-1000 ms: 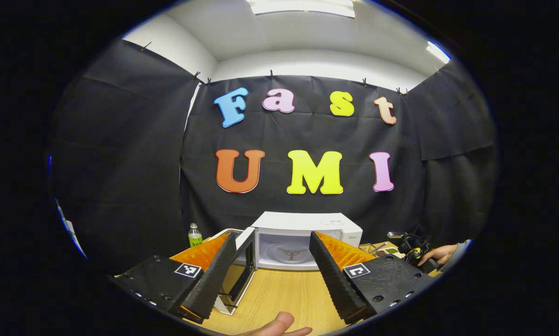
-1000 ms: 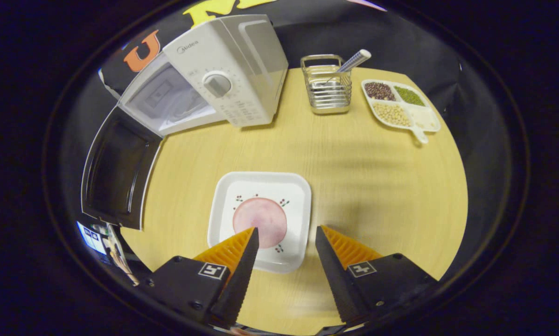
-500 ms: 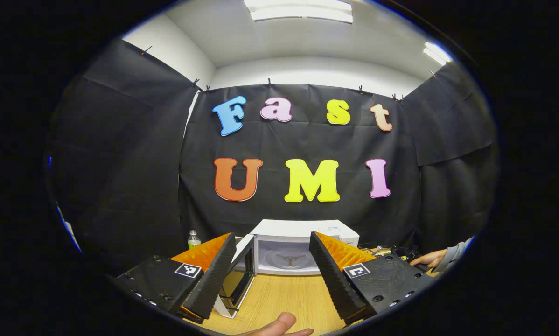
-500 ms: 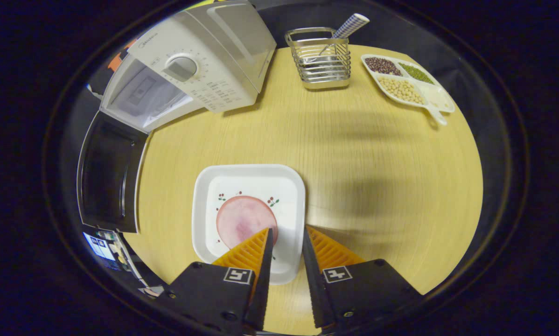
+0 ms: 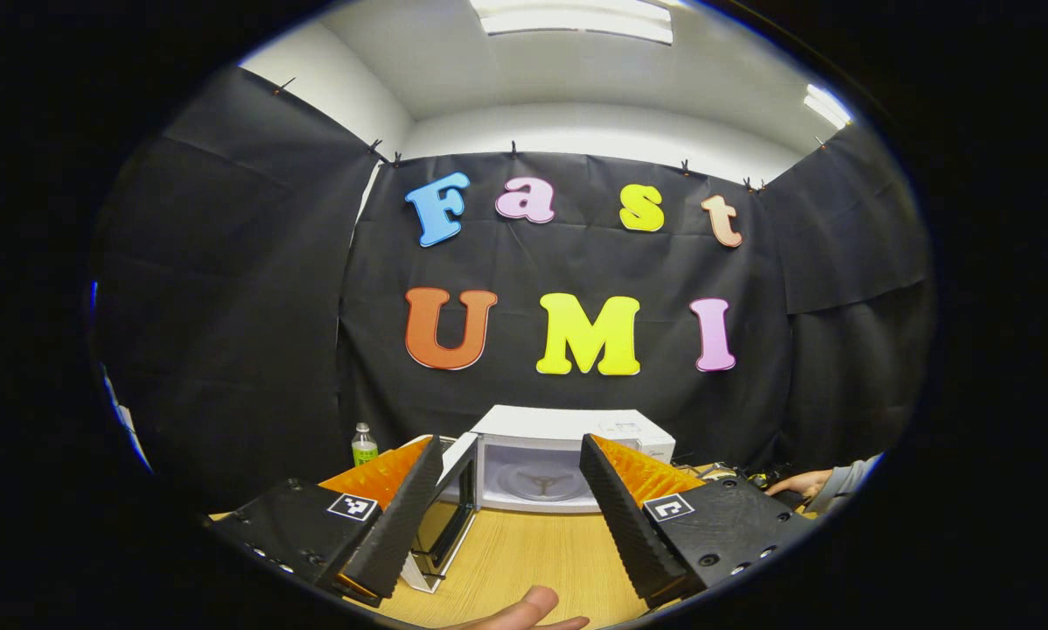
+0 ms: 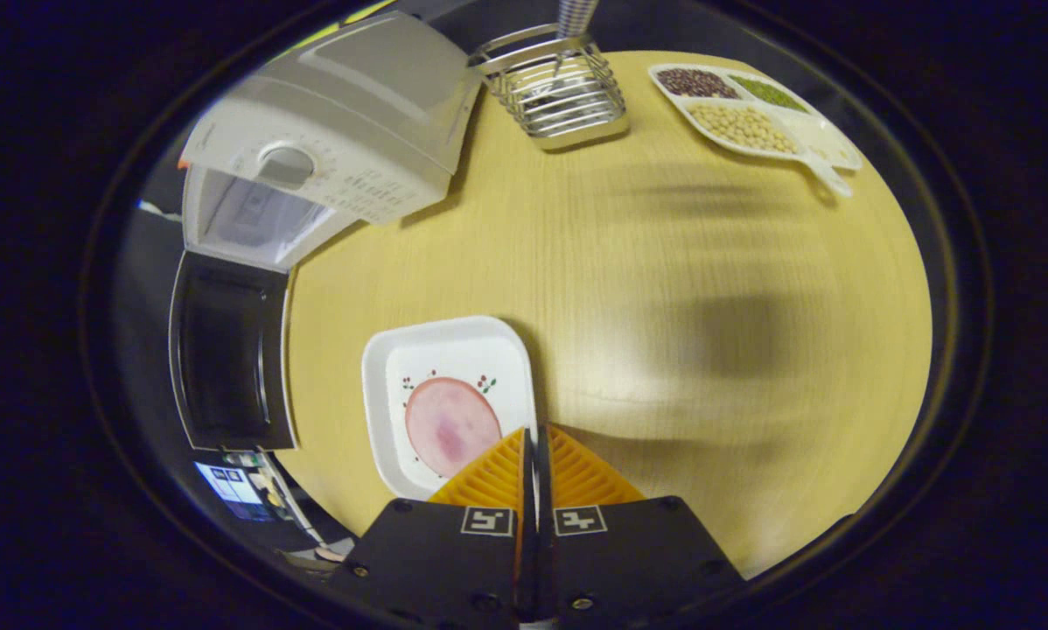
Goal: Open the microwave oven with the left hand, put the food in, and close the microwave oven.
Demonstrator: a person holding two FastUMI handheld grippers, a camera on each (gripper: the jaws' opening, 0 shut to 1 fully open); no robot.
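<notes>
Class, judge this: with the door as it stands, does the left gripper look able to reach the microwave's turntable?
Probably yes: the door is swung open, the cavity faces the open left gripper, and bare table lies between.

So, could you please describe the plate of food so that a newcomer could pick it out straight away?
Start at the white microwave, door open, at the far left of the wooden table. The square white plate lies nearer, right of the open door, its right rim between the right gripper fingers. Unlike the sectioned bean tray, it holds one round pink slice.
</notes>
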